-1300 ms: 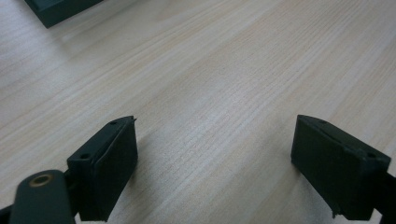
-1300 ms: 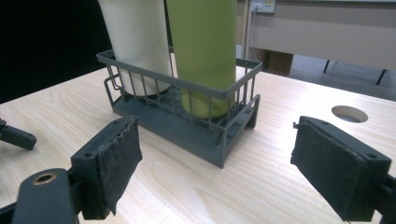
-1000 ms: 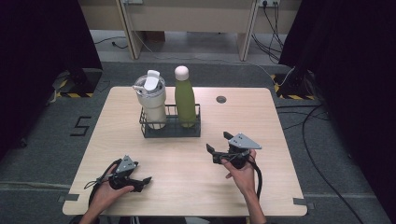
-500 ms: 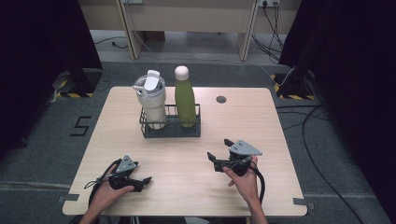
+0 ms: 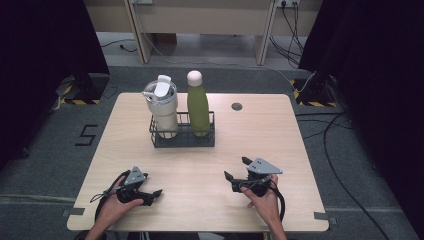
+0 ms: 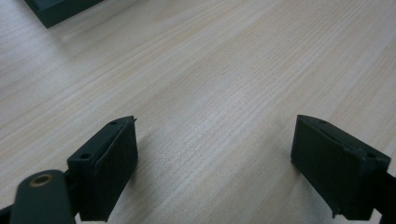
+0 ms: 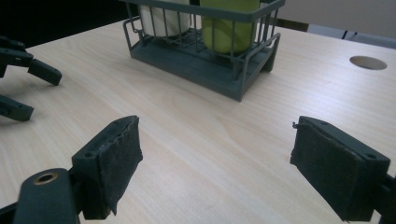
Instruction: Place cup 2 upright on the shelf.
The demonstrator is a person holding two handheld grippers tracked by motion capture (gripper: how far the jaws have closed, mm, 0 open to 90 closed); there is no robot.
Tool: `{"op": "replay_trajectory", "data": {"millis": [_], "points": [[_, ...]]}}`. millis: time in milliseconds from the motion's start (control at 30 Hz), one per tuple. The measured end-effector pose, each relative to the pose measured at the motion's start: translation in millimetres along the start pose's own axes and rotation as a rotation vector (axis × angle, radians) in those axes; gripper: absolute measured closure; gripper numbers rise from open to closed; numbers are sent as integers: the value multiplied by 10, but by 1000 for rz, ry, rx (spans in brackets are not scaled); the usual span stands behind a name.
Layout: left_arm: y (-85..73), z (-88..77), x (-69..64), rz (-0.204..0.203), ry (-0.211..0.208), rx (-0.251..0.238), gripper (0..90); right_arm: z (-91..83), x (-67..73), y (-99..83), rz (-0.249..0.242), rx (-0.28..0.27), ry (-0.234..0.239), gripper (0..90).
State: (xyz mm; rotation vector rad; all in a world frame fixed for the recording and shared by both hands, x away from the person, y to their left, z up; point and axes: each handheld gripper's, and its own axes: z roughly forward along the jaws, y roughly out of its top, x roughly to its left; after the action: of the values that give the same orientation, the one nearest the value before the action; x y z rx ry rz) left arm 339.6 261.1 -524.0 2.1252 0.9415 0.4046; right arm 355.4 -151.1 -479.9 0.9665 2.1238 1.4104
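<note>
Rack position: dark wire rack (image 5: 182,136) on the far-middle part of the wooden table (image 5: 260,130), well apart from both claws and beyond them.
Rack contents: white lidded tumbler (image 5: 162,105) in the left end, green bottle (image 5: 198,106) with a pale cap in the right end, both upright, side by side.
Rack seen from right gripper view: rack (image 7: 205,56) straight ahead and a little left of centre, beyond the jaw tips, bare wood between; green bottle (image 7: 229,23) and tumbler (image 7: 164,18) cut off at the top edge.
Rack seen from left gripper view: only a dark corner (image 6: 60,10) at the upper left, far off from the jaws.
Left hand pose: resting low at the near-left edge of the table, forearm entering from the bottom, left gripper (image 5: 151,195) pointing right across the table, cable looped beside it.
Right hand pose: at the near right of the table, wrist entering from the bottom, right gripper (image 5: 237,168) aimed up and left toward the rack, grey three-cornered plate on top.
Left claw: released, jaws spread wide, nothing between them but wood; (image 6: 212,154) just over the tabletop.
Right claw: released, jaws spread wide, holding nothing, touching nothing visible (image 7: 215,154).
Other: round hole (image 5: 237,106) in the table, right of the rack.
</note>
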Motion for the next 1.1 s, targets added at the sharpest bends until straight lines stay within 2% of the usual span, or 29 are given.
{"op": "replay_trajectory", "data": {"millis": [300,367,567,633,733,800,1033,1100], "points": [[0,0,0,0,0,0,141,-44,33,-147,9,34,-2,153],[0,0,0,0,0,0,141,-52,43,-152,-6,39,-8,153],[0,0,0,0,1,0,141,-70,64,-173,-6,42,-9,157],[0,0,0,0,1,0,141,-70,56,-215,9,45,-5,156],[0,0,0,0,1,0,141,-79,45,-277,13,63,-12,152],[0,0,0,0,1,0,141,-102,49,-289,-4,70,-33,155],[0,-1,0,0,0,1,141,-164,28,-397,35,71,-13,151],[0,0,0,0,0,0,141,-176,27,-410,24,87,-22,150]]}}
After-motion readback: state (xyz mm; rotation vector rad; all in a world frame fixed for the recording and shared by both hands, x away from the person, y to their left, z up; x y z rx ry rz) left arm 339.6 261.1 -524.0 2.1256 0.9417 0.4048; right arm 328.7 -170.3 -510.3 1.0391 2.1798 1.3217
